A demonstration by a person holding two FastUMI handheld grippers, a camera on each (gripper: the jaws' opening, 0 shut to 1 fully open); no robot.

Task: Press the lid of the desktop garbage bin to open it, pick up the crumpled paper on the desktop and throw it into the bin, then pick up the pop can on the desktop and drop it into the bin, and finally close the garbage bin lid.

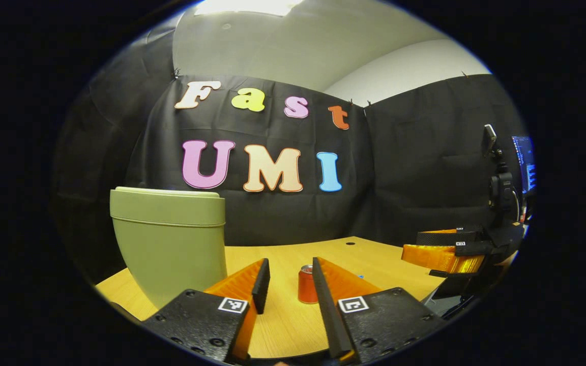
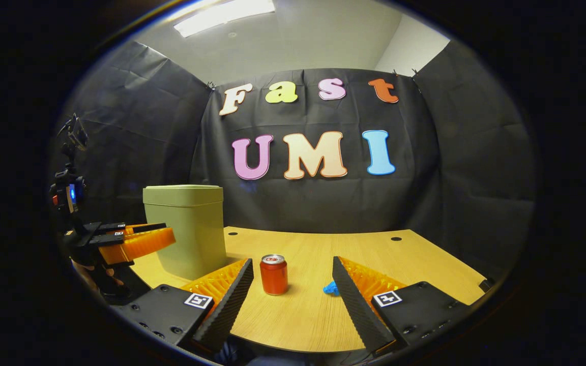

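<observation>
Work looks barely begun: bin (image 2: 186,229) lid sits closed, pop can (image 2: 273,274) stands upright on the desk (image 2: 425,264) with blue crumpled paper (image 2: 330,288) near it, and left gripper (image 1: 289,277) and right gripper (image 2: 293,284) both gape apart, holding nothing.

Probably a lab booth: black cloth walls (image 2: 135,127), wooden desk (image 2: 374,264).

A light wooden tabletop (image 2: 425,264) with small dark round holes (image 2: 396,238) near its back edge runs up to the creased black cloth wall (image 2: 476,178), a bright ceiling light panel (image 2: 224,15) glows overhead, and a lit blue screen (image 1: 527,162) peeks in at the far side.
</observation>
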